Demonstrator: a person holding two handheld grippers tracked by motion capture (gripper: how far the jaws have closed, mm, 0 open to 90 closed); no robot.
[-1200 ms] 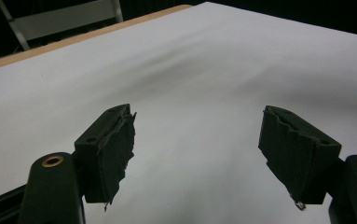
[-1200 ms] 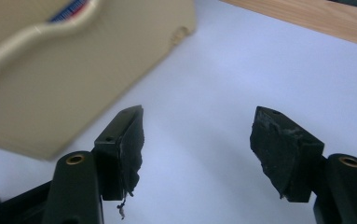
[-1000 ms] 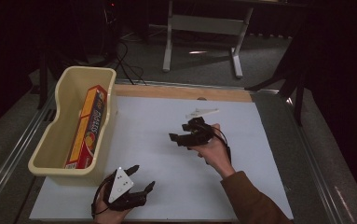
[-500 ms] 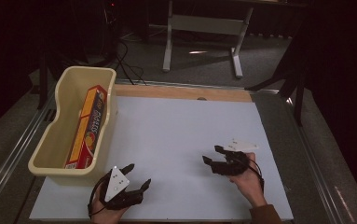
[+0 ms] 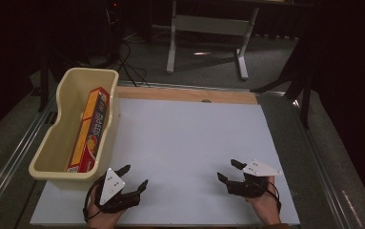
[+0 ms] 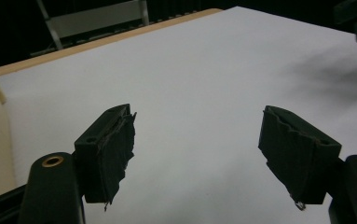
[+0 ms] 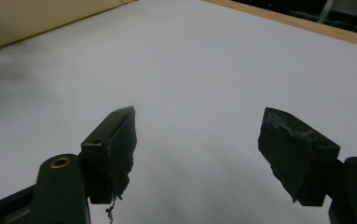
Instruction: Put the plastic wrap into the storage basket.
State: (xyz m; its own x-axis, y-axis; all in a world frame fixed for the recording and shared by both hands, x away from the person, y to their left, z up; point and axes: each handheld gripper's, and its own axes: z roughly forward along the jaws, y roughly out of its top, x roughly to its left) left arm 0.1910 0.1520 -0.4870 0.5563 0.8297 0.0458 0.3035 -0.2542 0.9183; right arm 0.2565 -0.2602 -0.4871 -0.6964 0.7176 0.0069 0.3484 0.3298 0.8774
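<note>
A long orange and red box [image 5: 90, 129] lies lengthwise inside the cream plastic tub [image 5: 56, 148] at the table's left. My left gripper [image 5: 133, 177] rests near the front left edge of the white table top [image 5: 189, 143], just right of the tub's near corner, open and empty. My right gripper [image 5: 229, 171] sits low near the front right edge, also open with nothing between its jaws. In the left gripper view the jaws [image 6: 197, 149] stand wide apart over bare white surface. The right gripper view has its jaws [image 7: 197, 149] equally wide, pointing towards the tub [image 7: 36, 18].
A wooden strip [image 5: 185, 94] runs along the table's far edge. Beyond it stand a grey metal stand [image 5: 208, 33] and cables on the dark floor. Metal rails [image 5: 328, 167] border the table on both sides.
My right gripper has drawn back from the table's middle to the front right edge, staying open. The left gripper has shifted only slightly near the front left edge.
</note>
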